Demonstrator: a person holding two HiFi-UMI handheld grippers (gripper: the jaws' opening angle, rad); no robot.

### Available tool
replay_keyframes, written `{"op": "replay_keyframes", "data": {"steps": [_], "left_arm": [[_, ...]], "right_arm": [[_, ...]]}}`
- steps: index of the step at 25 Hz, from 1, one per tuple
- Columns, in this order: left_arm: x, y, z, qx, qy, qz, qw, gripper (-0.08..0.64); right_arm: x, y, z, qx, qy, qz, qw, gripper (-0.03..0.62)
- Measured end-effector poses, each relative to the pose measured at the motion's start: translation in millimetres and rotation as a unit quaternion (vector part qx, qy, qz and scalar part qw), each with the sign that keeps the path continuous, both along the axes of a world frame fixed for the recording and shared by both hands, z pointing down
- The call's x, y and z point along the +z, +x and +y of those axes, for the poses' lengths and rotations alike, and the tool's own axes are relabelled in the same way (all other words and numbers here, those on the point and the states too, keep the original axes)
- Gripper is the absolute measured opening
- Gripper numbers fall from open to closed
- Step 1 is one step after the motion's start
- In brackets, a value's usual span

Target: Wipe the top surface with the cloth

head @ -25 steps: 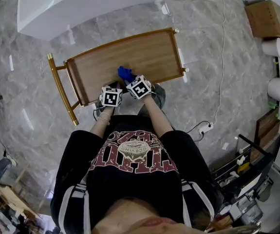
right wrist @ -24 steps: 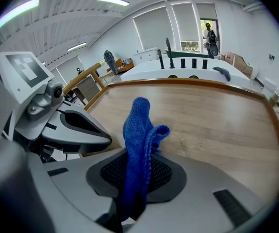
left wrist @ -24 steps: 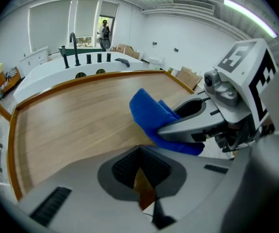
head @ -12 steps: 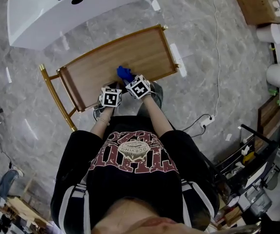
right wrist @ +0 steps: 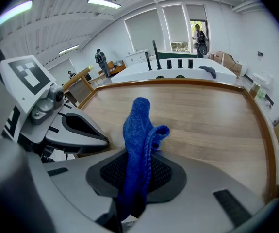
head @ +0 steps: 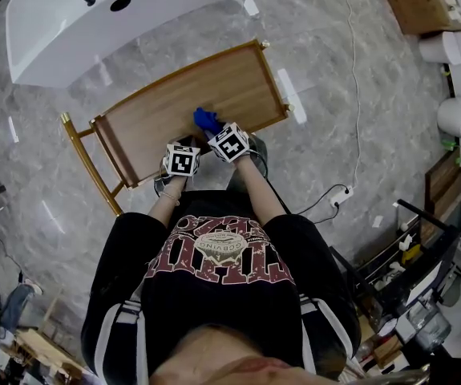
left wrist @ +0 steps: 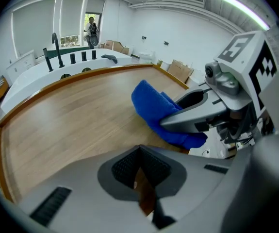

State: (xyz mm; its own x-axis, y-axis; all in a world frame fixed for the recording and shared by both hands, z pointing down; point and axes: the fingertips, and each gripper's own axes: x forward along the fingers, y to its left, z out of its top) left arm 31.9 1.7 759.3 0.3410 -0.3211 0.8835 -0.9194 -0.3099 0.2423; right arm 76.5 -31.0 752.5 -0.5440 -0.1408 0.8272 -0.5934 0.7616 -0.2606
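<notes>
Barely anything has moved in the last second: both grippers sit at the near edge of the wooden surface like before, and only the head view has drifted, so the surface shows a bit further left. Right gripper has its fingers clamped on the blue cloth, which sticks out over the near part of the surface. Left gripper, just beside it on the left, has its fingers together with nothing in them.
</notes>
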Motion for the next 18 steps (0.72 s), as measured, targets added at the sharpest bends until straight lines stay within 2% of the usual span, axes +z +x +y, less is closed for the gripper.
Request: {"op": "replay_keyframes", "data": {"steps": [8,13,18], "left_arm": [[4.2,2.6,-1.7,0.018,-0.031,-0.025,0.999,0.049],[1.6,2.8,-2.2,0.057,-0.044,-0.054,0.9959,0.049],[4.0,5.8,-1.4,0.081,-0.075,-0.055,0.9924,0.049]], "right_arm": [[3.9,24.4,-13.6,0.025,0.003,0.007,1.0,0.089],[1.0,39.7,-22.0,0.048,0.003,0.011,0.999,0.089],[4.3,52.7,-30.3,0.058,0.021,0.018,0.998,0.089]]}}
